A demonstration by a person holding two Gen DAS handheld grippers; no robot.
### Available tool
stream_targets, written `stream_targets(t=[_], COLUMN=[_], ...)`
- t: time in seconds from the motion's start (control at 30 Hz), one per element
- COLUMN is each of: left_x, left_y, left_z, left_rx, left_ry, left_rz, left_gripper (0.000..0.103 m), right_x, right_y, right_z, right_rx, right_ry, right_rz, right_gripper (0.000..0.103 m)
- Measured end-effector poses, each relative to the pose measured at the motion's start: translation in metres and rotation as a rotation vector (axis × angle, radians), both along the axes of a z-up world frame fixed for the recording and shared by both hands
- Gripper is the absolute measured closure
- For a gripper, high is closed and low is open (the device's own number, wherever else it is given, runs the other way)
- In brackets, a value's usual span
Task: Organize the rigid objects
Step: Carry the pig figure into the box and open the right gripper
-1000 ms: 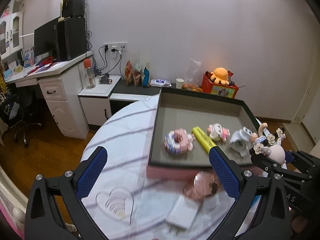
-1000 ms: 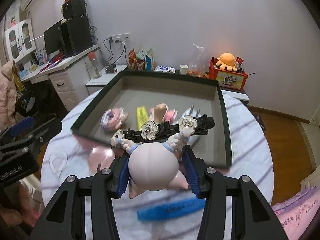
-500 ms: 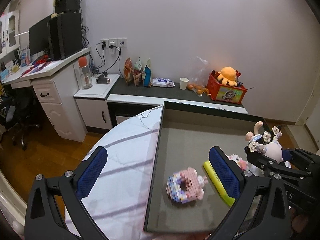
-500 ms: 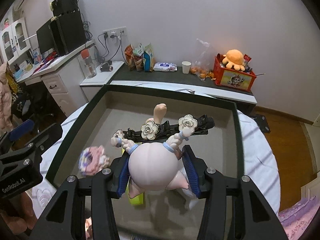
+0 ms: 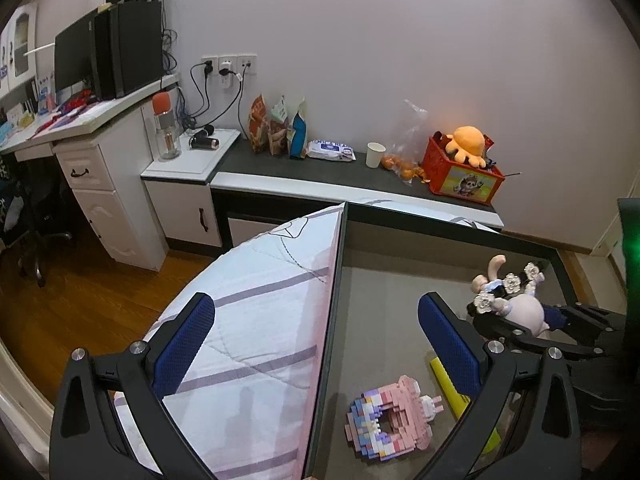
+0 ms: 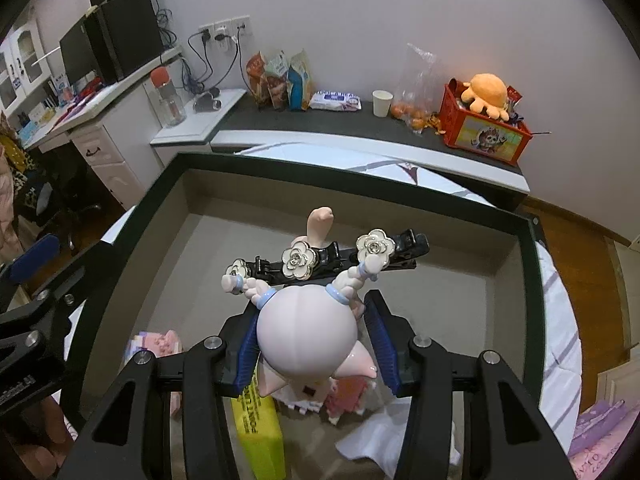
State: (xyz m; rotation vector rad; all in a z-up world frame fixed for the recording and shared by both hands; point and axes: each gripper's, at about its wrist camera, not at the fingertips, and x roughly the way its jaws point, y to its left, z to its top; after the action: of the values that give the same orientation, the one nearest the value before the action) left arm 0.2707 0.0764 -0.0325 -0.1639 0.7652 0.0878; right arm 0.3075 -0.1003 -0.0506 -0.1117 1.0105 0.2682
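My right gripper (image 6: 312,314) is shut on a pale pink doll (image 6: 306,332), head up. A black hair clip with white flowers (image 6: 332,258) lies across the doll's braids. The doll hangs over the grey floor of a dark-rimmed tray (image 6: 360,184). Under it lie a yellow highlighter (image 6: 260,432), a pink block toy (image 6: 344,396) and a white piece (image 6: 384,436). My left gripper (image 5: 316,312) stands open and empty above the tray's left rim (image 5: 334,280). A pink and purple block ring (image 5: 390,420) and the highlighter (image 5: 460,396) sit near its right finger. The right gripper (image 5: 536,320) with the doll shows at the right.
The tray rests on a round table under a striped cloth (image 5: 256,312). Behind it a low dark-topped sideboard (image 5: 320,172) carries snack bags, a paper cup (image 5: 375,155) and a red box with an orange plush (image 5: 466,160). A white desk with a monitor (image 5: 80,60) stands at the left.
Both grippers have moved forward over the tray, so its contents slid toward the bottom of both views. The right gripper still holds the doll; the left stays open.
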Motion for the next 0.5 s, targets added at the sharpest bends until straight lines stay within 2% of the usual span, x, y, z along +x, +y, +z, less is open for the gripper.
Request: stream_targets(t=[0.33,0.4,0.47,0.5], left_x=[0.001,0.001,-0.001,-0.003], left_y=[0.002,0.003,0.004,0.004], left_z=[0.001,0.002,0.003,0.005], left_rx=[-0.014,-0.016,-0.02,-0.02], left_ry=[0.006,0.01,0.009,0.006], left_rz=[-0.002,0.001,0.002,0.002], left_gripper=[0.0,0.0,0.0,0.0], right_x=[0.017,0.015,0.013,0.01], right_y=[0.007,0.005,0.004,0.004], right_z=[-0.013,-0.009,-0.004,-0.002], right_rx=[-0.02,-0.021,-0.024,-0.022], right_ry=[0.055,0.041,0.03,0.024], right_rz=[0.005,-0.008,-0.015,-0.014], right_gripper=[0.052,0.041,0.025,0.024])
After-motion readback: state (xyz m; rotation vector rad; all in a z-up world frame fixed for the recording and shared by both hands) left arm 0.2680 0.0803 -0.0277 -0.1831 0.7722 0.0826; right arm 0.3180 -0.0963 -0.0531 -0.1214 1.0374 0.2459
